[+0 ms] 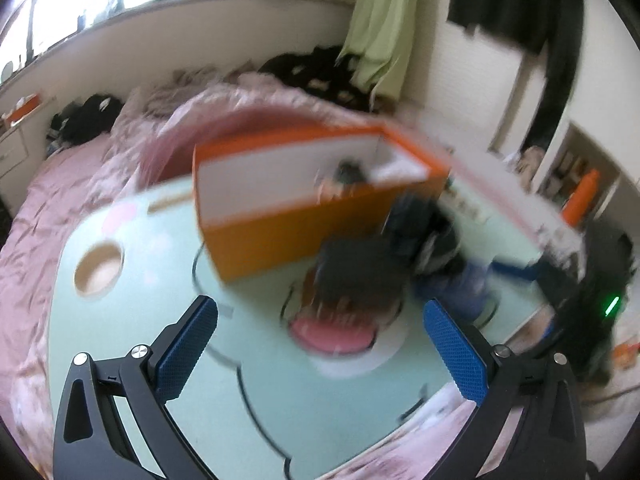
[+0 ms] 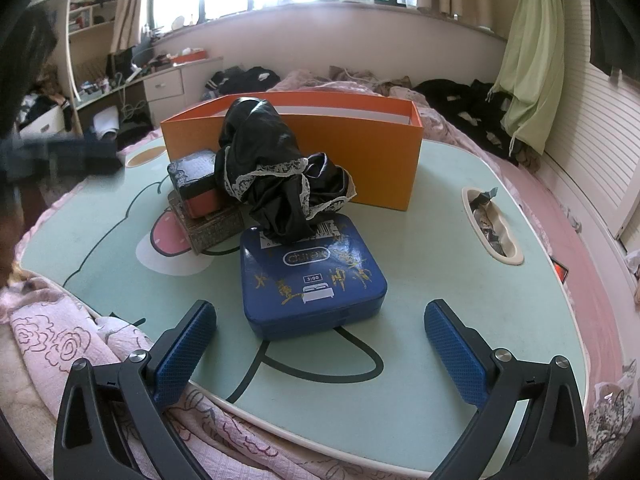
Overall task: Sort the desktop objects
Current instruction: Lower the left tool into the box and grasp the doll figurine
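Both grippers empty. Our left gripper point(image 1: 320, 340) has its jaws spread wide over the near edge of the mint-green table point(image 1: 160, 360); that view is motion-blurred, so detail there is poor. Our right gripper point(image 2: 320, 344) is also spread wide, hovering over the near edge, not touching anything.

Right wrist view is sharp: the blue tin point(image 2: 314, 276) lies flat on the table just ahead, between the two blue pads point(image 2: 184, 348). A black cloth with white lace trim point(image 2: 272, 168) is piled behind it, one end draped onto the tin's far edge, the top leaning against the orange box point(image 2: 360, 152). The box stands open at the back of the table. Left of the cloth, a small black-and-red box point(image 2: 196, 184) sits on top of a brown box point(image 2: 216, 228).

A slot in the table's right side point(image 2: 492, 228) holds some scraps; we can't tell what they are
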`<state>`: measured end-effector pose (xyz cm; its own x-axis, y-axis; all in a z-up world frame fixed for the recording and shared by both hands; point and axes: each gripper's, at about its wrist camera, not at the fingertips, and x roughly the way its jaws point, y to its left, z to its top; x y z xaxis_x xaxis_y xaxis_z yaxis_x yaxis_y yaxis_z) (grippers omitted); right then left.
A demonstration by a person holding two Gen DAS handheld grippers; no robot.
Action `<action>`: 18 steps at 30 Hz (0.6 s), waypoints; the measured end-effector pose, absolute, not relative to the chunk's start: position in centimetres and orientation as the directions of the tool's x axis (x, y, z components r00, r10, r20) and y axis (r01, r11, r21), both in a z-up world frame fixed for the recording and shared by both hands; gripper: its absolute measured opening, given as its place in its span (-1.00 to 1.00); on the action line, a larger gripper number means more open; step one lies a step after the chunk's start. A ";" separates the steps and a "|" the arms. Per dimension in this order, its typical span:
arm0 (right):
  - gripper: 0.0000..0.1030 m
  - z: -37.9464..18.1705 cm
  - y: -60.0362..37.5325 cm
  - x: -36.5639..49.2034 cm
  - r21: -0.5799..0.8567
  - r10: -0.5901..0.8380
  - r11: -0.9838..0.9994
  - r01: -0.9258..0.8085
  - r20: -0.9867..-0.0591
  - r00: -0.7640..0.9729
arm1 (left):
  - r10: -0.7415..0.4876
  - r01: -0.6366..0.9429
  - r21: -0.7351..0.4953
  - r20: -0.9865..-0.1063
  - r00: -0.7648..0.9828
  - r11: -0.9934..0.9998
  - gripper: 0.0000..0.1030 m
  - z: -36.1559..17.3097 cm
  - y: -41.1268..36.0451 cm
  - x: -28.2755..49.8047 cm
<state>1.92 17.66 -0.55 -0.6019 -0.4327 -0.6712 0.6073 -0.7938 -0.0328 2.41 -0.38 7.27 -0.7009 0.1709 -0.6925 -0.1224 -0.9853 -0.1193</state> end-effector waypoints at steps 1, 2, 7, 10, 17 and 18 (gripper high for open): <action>1.00 -0.6 17.7 1.9 -0.033 -0.432 -0.794 0.607 -0.671 -0.602 | 0.191 -0.135 -0.136 -0.685 -0.703 -0.982 0.99 8.3 -0.6 1.6; 1.00 -0.6 17.7 1.9 -0.033 -0.432 -0.794 0.607 -0.671 -0.602 | 0.216 -0.147 -0.159 -0.684 -0.697 -0.976 0.99 9.3 -0.8 0.7; 1.00 -0.6 17.7 2.0 -0.033 -0.433 -0.794 0.607 -0.671 -0.602 | 0.296 -0.148 -0.263 -0.722 -0.626 -0.953 0.68 11.2 -1.0 -4.9; 1.00 -0.6 17.7 2.0 -0.033 -0.433 -0.794 0.607 -0.671 -0.602 | 0.341 -0.122 -0.330 -0.763 -0.550 -0.936 0.52 10.2 -0.6 -8.3; 1.00 -0.6 17.7 2.0 -0.033 -0.432 -0.794 0.606 -0.671 -0.603 | 0.313 -0.017 -0.330 -0.873 -0.374 -0.944 0.19 4.8 1.1 -13.9; 1.00 -0.6 17.7 2.1 -0.033 -0.433 -0.795 0.606 -0.670 -0.603 | 0.302 -0.015 -0.318 -0.884 -0.358 -0.948 0.12 4.2 1.5 -14.3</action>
